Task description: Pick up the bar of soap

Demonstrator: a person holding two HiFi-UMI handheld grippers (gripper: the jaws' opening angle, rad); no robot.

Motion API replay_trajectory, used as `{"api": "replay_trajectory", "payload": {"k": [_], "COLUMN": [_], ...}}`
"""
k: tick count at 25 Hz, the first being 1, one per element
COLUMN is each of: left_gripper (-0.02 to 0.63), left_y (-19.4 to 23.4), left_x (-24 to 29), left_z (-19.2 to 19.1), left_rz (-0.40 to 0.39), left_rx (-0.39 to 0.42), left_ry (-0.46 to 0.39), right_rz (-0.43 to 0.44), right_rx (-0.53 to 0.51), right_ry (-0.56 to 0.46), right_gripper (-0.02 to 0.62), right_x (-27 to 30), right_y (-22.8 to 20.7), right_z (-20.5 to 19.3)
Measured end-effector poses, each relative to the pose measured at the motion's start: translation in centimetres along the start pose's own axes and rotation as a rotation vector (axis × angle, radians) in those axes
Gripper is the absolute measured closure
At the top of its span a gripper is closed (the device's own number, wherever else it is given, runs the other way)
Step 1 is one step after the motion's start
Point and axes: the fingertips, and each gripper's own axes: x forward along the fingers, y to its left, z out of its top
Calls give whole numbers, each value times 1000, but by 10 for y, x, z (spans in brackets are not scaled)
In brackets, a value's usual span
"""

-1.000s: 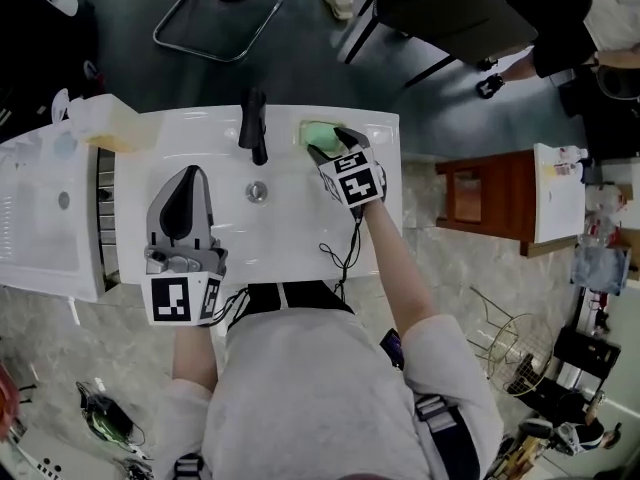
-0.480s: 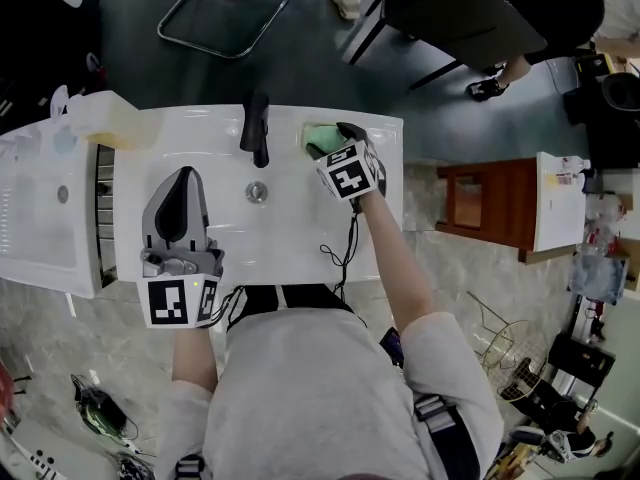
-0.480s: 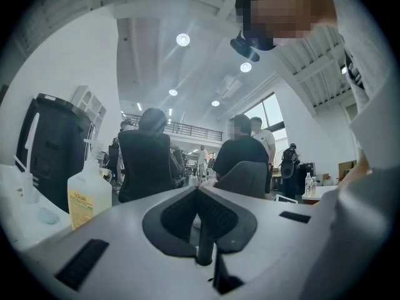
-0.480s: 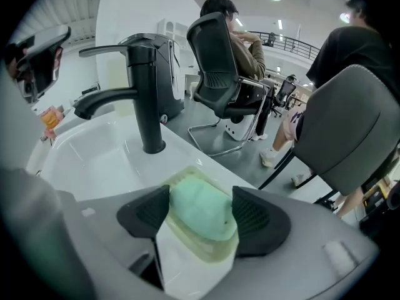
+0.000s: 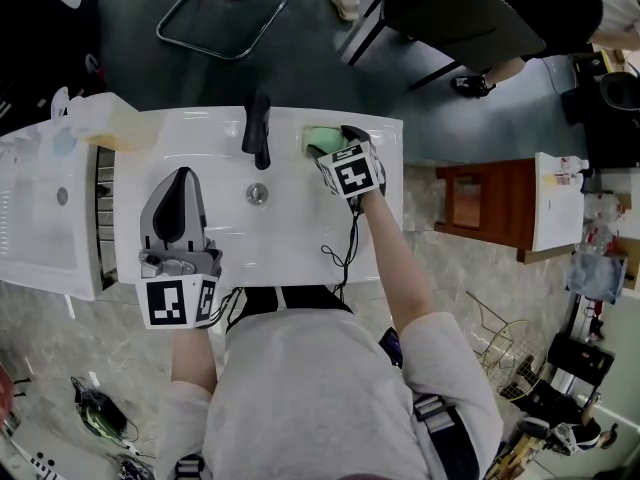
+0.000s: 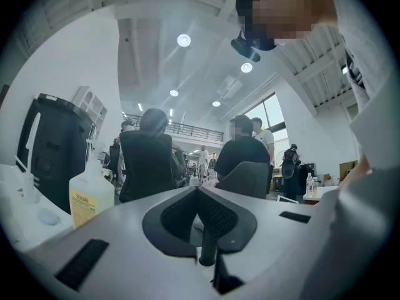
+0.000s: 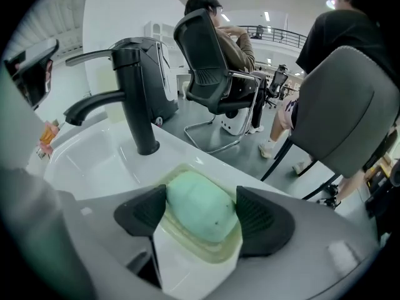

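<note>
We find the bar of soap, a pale green rounded lump with a few dark specks, between the fingers of the right gripper. They have just been spreading and stand wide, one just beside the soap, the other clear of it. The soap lies in a yellowish soap dish on the rim of the washbasin, right of the black tap. Our left gripper hovers over the basin, fingers pressed together on nothing.

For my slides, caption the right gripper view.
Right hand-held gripper, jaws just opened wider, straddles the pale green rounded soap bar lying in the recessed dish of the white ceramic sink.
</note>
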Motion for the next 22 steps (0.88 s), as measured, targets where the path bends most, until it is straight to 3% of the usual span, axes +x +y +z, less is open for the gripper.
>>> {"api": "replay_trajectory", "payload": {"k": [5,11,12,14,15,18,22], "left_gripper": [598,598,598,598,598,598,598], "left_y": [4,10,10,12,12,14,19], "left_x": [1,1,1,0,0,-1,-2], "left_z": [1,3,3,4,4,4,3], "left_rz": [3,8,8,9,11,12,15], "left_rx": [-1,-1,0,0,-1,0,1], "left_ry": [-1,-5,-5,-6,-6,-4,-3], "right_rz": [-3,-65,-96,-164,-182,-165,-84], "right_rx": [47,-22,-67,-170,-200,-208,-197], "right_ry": [-5,-8,-13,-20,-22,-12,51], "right_gripper": [219,234,255,376,394,383,277], "right_x": [7,6,5,4,4,2,-6], "right_y": [-3,1,2,2,1,1,1], "right_z": [-2,5,8,11,12,11,-1]}}
